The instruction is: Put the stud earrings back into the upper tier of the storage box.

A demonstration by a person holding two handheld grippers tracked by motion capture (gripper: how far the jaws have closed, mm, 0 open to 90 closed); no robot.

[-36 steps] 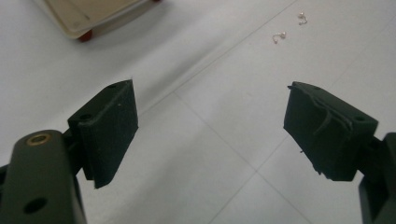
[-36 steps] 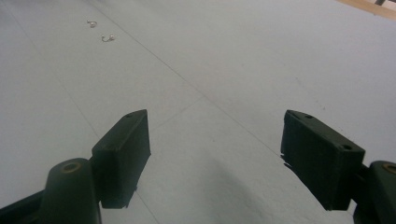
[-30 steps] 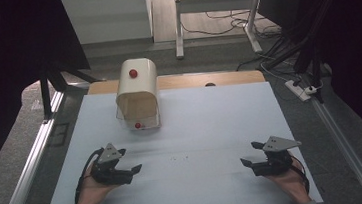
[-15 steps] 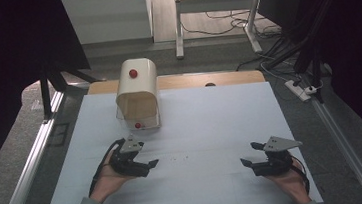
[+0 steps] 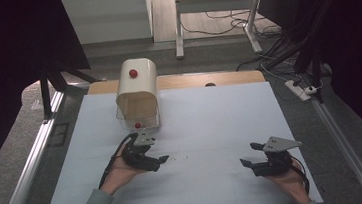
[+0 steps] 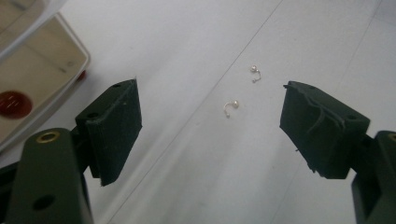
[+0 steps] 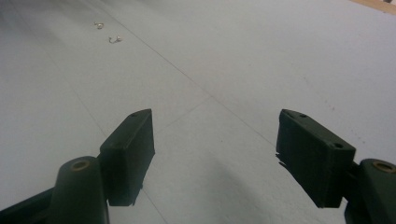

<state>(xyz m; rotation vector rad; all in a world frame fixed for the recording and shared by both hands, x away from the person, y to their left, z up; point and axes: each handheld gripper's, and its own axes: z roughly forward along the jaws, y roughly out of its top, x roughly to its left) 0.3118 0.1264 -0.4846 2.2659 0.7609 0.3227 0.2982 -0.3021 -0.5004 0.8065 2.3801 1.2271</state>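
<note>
The left gripper [image 6: 210, 116] is wide open, holding nothing. Two tiny earrings [image 6: 231, 106] lie on the white table [image 5: 210, 114] between its jaws, toward 12 o'clock. The right gripper [image 5: 254, 155] is open too, well apart at 3 o'clock.

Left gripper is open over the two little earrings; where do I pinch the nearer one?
Come straight down with the left gripper. The nearer earring lies flat on the white table, a thin curved hook with a small bead at one end. Close the jaws across the bead end, probably the thickest part; the wire looks too thin to hold.
</note>
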